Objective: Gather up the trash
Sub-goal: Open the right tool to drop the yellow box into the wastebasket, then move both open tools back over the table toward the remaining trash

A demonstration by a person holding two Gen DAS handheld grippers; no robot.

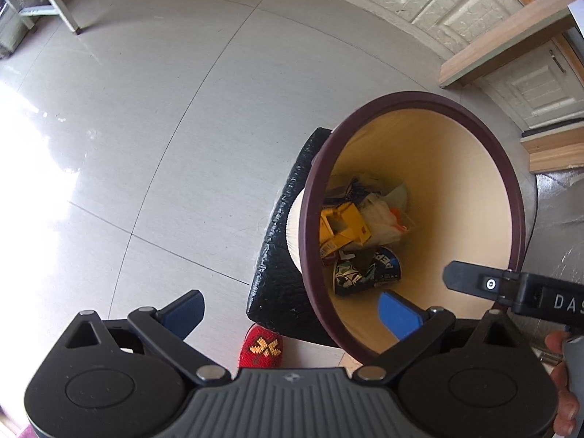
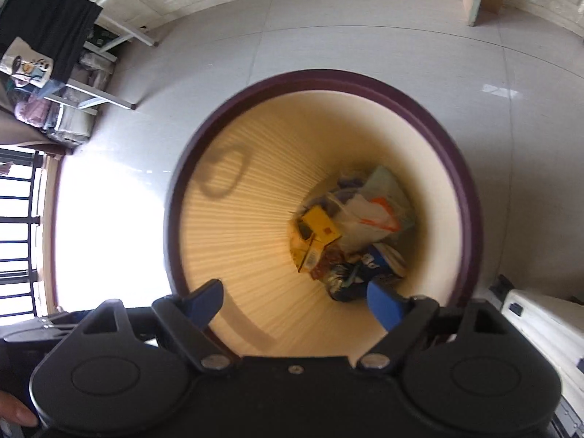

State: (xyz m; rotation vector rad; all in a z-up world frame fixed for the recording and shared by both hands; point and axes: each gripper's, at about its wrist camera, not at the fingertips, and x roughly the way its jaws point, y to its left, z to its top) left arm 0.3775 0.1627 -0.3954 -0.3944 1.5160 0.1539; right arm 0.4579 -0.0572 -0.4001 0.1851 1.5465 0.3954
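A cream waste bin with a dark maroon rim stands on the tiled floor; it also shows in the right wrist view. At its bottom lies trash: a yellow carton, a white plastic bag and a dark blue wrapper. My left gripper is open and empty, straddling the bin's near rim. My right gripper is open and empty, directly above the bin's mouth. The right gripper's finger shows over the rim in the left wrist view.
A black padded object leans against the bin's left side. A red slipper lies on the floor below it. Wooden-edged cabinets stand behind. A white metal frame and a white case flank the bin.
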